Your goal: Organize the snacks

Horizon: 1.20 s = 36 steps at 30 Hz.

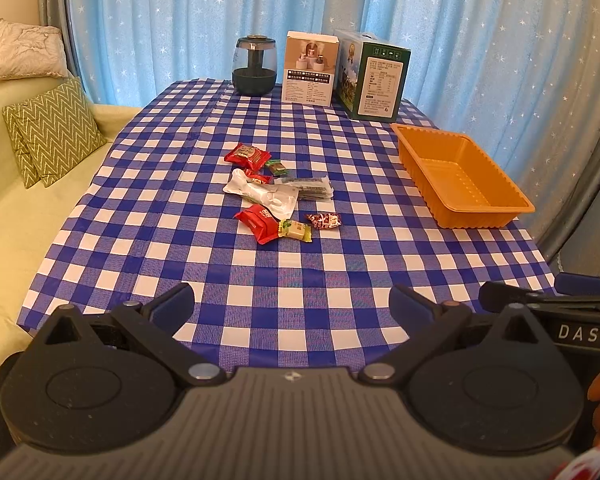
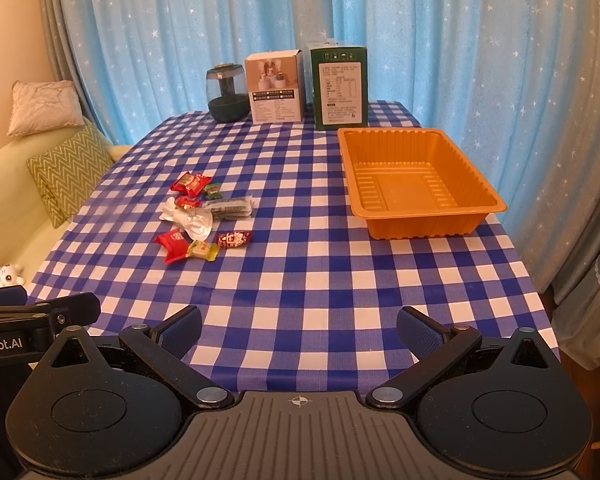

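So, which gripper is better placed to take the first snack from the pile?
Probably the left gripper: the snack pile lies nearly straight ahead of its open jaws. From the right gripper, the pile sits off to the left, and the orange tray lies ahead.

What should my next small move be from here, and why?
Probably reach the right gripper forward to the brown candy, the wrapper on the pile's tray side. Both sets of jaws stand open and hold nothing above the table's near edge, the left gripper too. The orange tray holds nothing, and every snack lies on the checked cloth.
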Each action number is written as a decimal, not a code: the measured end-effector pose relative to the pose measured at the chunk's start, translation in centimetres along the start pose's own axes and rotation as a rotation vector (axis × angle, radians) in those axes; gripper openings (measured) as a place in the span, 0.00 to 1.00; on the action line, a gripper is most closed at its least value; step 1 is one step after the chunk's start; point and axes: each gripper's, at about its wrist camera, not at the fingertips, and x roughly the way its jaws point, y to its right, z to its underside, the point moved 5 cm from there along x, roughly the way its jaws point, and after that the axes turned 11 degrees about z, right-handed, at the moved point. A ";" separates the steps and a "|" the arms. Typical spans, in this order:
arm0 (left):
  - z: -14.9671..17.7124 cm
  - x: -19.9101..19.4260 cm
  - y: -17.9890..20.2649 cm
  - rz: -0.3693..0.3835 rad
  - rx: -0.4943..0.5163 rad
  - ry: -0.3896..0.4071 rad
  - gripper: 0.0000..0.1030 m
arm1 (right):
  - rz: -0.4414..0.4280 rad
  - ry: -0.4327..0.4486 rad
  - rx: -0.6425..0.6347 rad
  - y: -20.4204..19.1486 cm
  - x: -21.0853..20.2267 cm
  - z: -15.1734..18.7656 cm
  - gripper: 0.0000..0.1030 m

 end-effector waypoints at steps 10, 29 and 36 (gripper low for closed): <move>0.0 0.0 0.2 0.005 -0.002 0.000 1.00 | 0.000 -0.001 0.000 -0.1 0.0 0.0 1.00; -0.7 0.6 -1.9 0.043 -0.055 0.008 1.00 | -0.040 0.015 0.017 -0.7 0.9 0.0 1.00; -1.8 4.2 -3.3 0.021 -0.038 -0.005 0.91 | -0.084 0.008 -0.005 -1.6 4.2 -0.5 0.99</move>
